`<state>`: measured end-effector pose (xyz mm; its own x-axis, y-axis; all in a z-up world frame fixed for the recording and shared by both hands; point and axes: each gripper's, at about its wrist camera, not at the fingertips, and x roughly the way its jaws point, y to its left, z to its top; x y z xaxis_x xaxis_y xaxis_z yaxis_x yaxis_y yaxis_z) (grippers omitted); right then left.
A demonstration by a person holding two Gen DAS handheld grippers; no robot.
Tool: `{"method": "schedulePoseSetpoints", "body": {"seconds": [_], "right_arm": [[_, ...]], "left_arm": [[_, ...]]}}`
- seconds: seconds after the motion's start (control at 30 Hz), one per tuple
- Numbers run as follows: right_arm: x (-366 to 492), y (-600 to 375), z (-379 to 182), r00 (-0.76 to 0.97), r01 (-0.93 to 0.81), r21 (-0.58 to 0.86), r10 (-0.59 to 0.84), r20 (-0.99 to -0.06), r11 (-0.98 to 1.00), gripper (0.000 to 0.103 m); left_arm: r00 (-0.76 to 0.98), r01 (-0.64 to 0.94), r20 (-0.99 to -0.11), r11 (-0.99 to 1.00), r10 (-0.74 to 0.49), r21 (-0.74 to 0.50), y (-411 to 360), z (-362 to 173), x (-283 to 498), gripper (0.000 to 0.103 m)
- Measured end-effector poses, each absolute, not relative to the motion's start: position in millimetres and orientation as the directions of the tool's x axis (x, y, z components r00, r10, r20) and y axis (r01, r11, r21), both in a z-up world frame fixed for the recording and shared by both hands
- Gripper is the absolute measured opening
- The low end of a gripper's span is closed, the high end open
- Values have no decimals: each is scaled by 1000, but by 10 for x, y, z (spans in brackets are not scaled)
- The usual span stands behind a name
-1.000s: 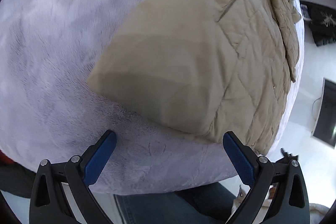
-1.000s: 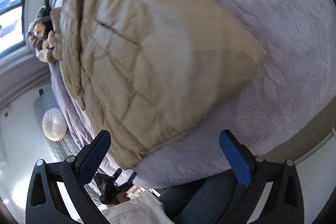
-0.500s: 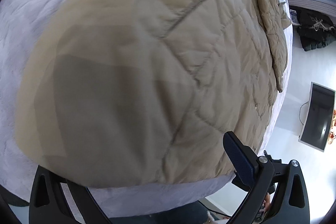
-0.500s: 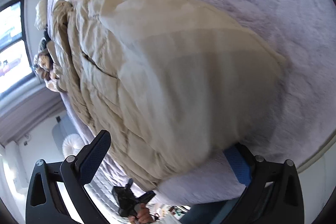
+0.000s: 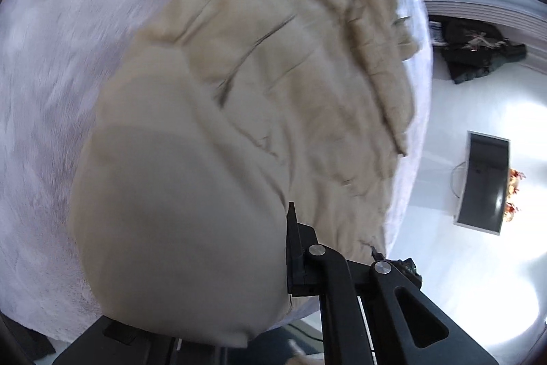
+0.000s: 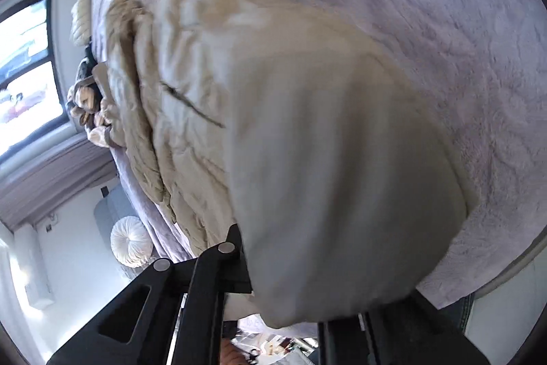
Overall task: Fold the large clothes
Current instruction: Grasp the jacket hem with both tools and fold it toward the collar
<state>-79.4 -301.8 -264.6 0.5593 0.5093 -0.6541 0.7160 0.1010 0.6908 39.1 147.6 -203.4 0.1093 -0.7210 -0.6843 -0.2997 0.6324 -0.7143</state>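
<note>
We've got both grippers, L [image 5: 287, 265] & R [image 6: 246, 262], jaws just closed and clamped on the near hem of the coat [image 5: 273, 98] lying on the bed [image 5: 51, 74], fold begun, 0 folds laid yet.

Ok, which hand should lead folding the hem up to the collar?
Left, narrowly. Both jaws have just closed on the jacket hem, but the jacket runs straight ahead of the left gripper and off to the side of the right gripper.
</note>
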Motion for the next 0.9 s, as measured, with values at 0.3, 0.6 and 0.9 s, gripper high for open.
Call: {"method": "schedulePoseSetpoints", "body": {"seconds": [0.3,0.6,0.9], "right_arm": [[-197,-3159,-1782,665,508,823,491,-562,254,8],[1084,-3318,-1088,650,361,800,486,-585,480,8],[2267,-3507,-1420,595,400,735,454,-663,548,8]], "left_arm": [[269,-90,-620,621,-737,-778,1404,-1133,1105,10],[366,53,-619,680,-695,-731,1209,-760,2273,10],[342,-17,-733,776,-589,-631,1051,-1445,3188,10]]}}
